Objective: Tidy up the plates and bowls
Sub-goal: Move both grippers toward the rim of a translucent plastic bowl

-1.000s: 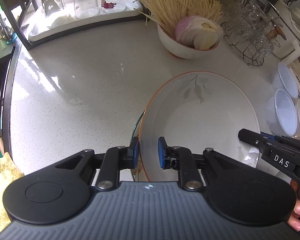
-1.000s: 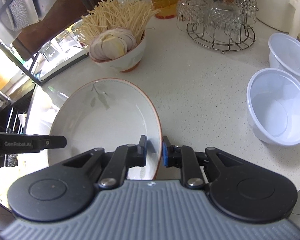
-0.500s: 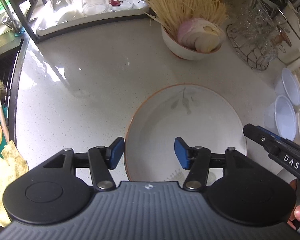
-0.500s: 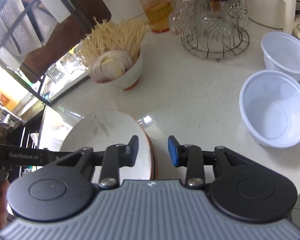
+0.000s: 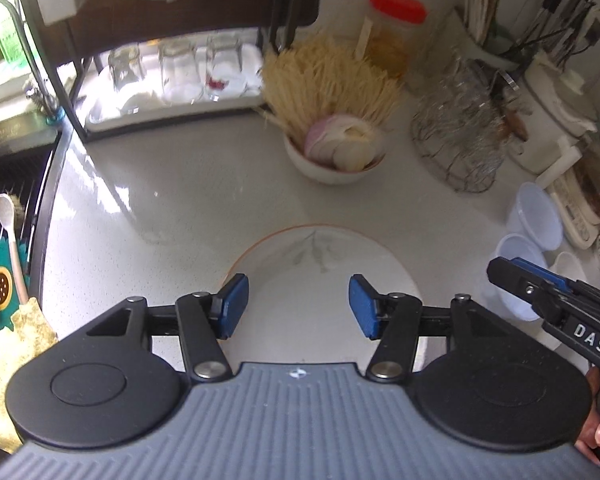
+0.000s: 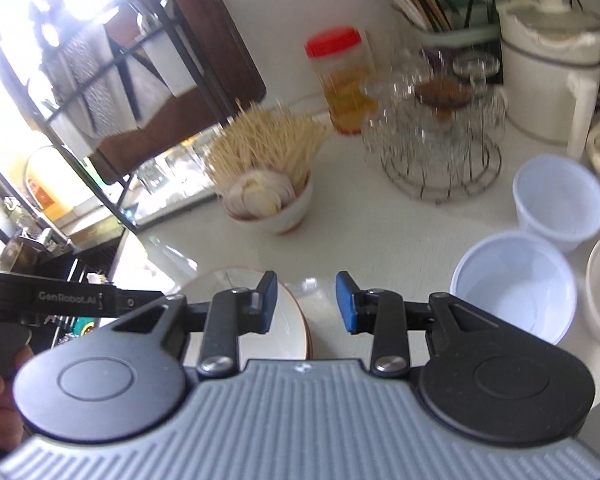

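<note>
Plate (image 5: 320, 276) with an orange rim and a leaf print lies flat on the white counter (image 5: 180, 200), in front of the noodle bowl (image 5: 332, 160). Left claw (image 5: 298, 306) hangs released above the plate, gripping nothing. Right claw (image 6: 306, 302) hangs released over the plate's right edge, near the plastic bowls (image 6: 512, 284).

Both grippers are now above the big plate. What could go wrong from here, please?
1. The plate lies free under the open left gripper and right gripper; a careless descent could knock it.
2. The white plastic bowl stands close to the right gripper; a sideways swing may push it.
3. The bowl of noodles and onion looks overfilled; a bump may spill it.
</note>
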Demonstrator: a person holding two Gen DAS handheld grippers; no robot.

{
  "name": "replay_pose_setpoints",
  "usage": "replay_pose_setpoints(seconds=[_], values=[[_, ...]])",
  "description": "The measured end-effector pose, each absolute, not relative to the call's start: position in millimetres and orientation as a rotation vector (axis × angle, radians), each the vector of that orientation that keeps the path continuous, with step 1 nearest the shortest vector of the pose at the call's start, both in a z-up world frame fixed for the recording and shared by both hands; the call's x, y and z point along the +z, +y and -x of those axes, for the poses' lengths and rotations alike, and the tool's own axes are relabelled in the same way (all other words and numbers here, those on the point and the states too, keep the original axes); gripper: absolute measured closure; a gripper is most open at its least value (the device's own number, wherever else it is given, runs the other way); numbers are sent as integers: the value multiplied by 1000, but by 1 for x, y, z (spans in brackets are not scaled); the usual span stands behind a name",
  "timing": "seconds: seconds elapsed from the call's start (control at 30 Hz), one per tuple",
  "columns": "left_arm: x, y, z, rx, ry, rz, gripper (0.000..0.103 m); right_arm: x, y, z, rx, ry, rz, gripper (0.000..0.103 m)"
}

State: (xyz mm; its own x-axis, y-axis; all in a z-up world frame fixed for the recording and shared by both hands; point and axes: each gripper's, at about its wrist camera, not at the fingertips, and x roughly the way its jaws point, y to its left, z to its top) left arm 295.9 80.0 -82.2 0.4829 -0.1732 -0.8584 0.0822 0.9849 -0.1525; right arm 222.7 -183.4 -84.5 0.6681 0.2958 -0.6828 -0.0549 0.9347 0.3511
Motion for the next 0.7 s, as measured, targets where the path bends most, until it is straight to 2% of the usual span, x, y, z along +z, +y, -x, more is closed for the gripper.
replay_pose_setpoints(seconds=[0.2, 0.7], values=[[-45, 70, -273, -216, 953, 86, 42, -57, -188, -209, 210, 764, -307, 67], [-20, 78, -232, -318, 884, 86, 42, -26, -181, -169, 125, 731, -316, 67]])
